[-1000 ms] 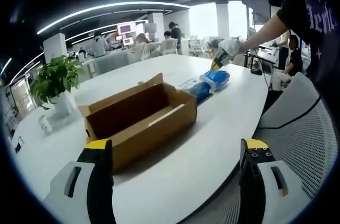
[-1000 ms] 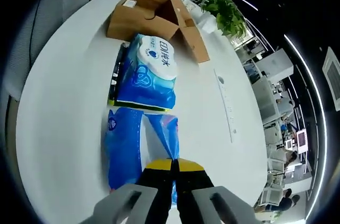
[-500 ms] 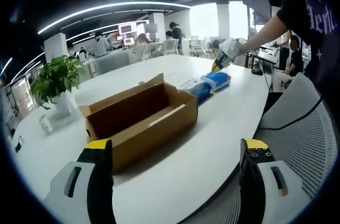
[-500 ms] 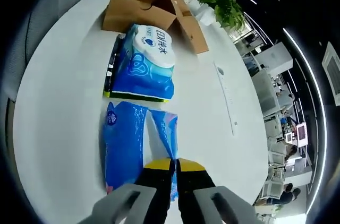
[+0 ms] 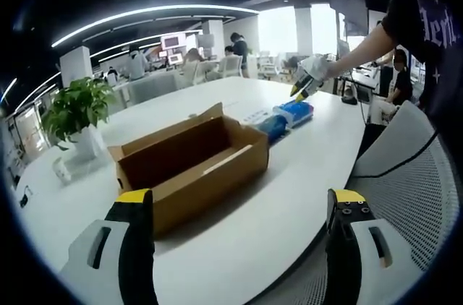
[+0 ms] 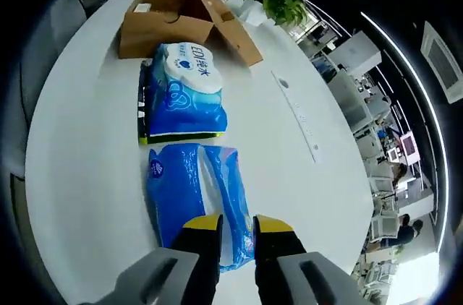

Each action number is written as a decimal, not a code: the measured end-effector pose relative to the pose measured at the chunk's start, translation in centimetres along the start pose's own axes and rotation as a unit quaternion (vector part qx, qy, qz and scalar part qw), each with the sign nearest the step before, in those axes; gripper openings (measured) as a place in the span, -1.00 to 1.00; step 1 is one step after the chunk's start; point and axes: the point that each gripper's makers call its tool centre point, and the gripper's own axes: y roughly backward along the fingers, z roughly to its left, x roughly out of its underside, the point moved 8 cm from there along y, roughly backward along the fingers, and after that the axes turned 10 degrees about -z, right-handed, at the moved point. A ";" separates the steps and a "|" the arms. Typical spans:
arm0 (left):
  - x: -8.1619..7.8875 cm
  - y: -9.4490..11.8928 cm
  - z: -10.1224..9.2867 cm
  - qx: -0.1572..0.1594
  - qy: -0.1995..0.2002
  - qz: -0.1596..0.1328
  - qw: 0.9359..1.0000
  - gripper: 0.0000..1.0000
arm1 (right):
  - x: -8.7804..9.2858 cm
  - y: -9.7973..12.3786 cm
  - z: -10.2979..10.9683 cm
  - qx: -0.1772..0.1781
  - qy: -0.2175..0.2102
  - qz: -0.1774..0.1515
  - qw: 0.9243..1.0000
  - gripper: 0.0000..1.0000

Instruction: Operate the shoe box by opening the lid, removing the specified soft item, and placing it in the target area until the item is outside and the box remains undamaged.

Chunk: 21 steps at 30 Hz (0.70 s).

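Open brown cardboard shoe box [image 5: 192, 162] on white table [image 5: 289, 204]; blue plastic tissue pack [image 6: 189, 196] lies outside. Right gripper [image 6: 236, 226] slightly parted above it, holding nothing; left gripper [image 5: 239, 207] wide, empty. Placing looks done; next, withdraw.

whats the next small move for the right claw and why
Probably lift the right claw straight up and back from the blue soft pack. Its jaws stand slightly apart with nothing between them, and the pack lies flat on the white table, outside the open cardboard box and next to the other blue pack. The placing looks done.
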 end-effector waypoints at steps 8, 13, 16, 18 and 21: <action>-0.1 0.1 0.0 0.000 0.003 -0.005 1.000 0.98 | 0.4 1.7 -0.3 0.038 -0.086 -0.006 0.996 -0.43; -0.1 0.2 0.2 -0.003 0.009 -0.012 1.000 0.98 | 1.0 2.3 0.8 0.037 -0.133 -0.015 0.990 -0.16; -0.2 0.2 0.2 -0.004 0.010 -0.014 1.000 0.98 | 1.7 2.5 1.7 0.034 -0.137 -0.002 0.990 -0.16; -0.2 0.2 0.1 -0.003 0.009 -0.013 1.000 0.98 | 2.2 2.5 2.3 0.034 -0.150 0.007 0.988 -0.14; -0.2 0.3 0.1 -0.001 0.014 -0.015 1.000 0.98 | 2.8 2.3 2.9 0.035 -0.157 0.017 0.987 -0.12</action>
